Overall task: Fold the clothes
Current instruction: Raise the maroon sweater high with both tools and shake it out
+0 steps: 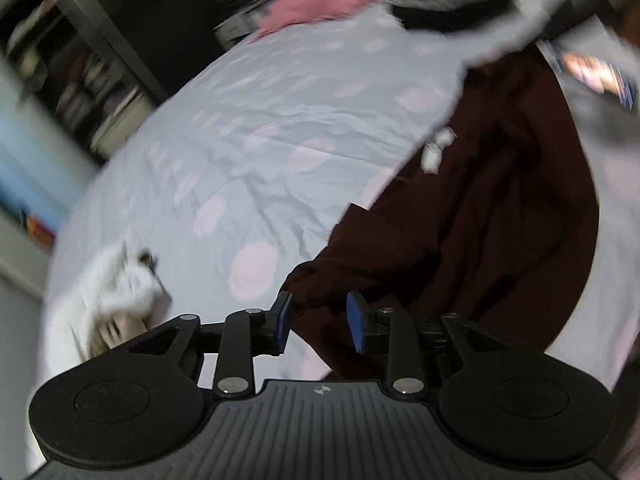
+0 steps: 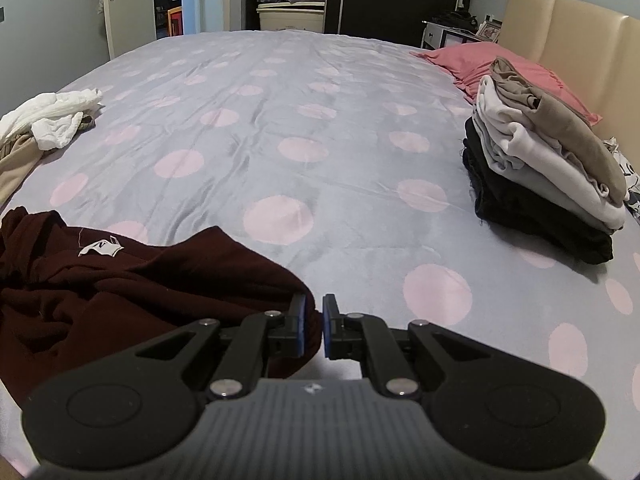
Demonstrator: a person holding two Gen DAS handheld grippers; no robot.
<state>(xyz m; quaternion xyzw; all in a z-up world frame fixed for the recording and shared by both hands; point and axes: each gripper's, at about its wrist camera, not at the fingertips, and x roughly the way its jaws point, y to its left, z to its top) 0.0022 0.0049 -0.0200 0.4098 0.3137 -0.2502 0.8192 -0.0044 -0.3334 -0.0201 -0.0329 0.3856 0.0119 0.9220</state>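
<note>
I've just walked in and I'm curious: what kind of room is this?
Most likely a home bedroom. A large bed with a dotted cover fills the view, with a padded headboard, a pink pillow and a stack of folded clothes.

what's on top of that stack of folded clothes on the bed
A folded tan garment tops the stack of folded clothes, above white and grey pieces and a black one at the bottom. What's folded inside each stays hidden.

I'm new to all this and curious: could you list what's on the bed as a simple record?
Surface: bed cover, grey with pink dots
Being folded: dark red garment, crumpled
Left gripper: open, cloth between its pads
Right gripper: shut on the garment's edge
Done: folded stack
Waiting: white clothes
Also: pink pillow
</note>
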